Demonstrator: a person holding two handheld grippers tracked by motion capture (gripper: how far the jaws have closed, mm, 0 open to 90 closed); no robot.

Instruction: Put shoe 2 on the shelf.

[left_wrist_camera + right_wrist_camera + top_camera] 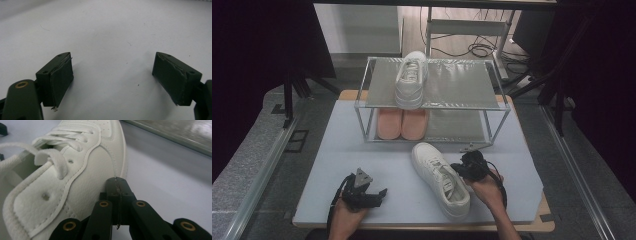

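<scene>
A white sneaker (441, 179) lies on the pale table mat (392, 165), toe toward the rack. My right gripper (464, 167) is at the sneaker's right side, jaws shut with nothing between them, tips against the shoe's side (87, 175) in the right gripper view. A second white sneaker (411, 80) stands on the top shelf of the metal rack (452, 85). A pair of pink slippers (402, 124) sits on the lower shelf. My left gripper (379, 192) rests low at the front left, jaws wide open over bare mat (112, 75).
The rack's front legs and a small bracket (469, 147) stand just behind the right gripper. The table's front edge (412, 225) is close to both hands. Dark stands and cables (482, 49) lie on the floor behind the table.
</scene>
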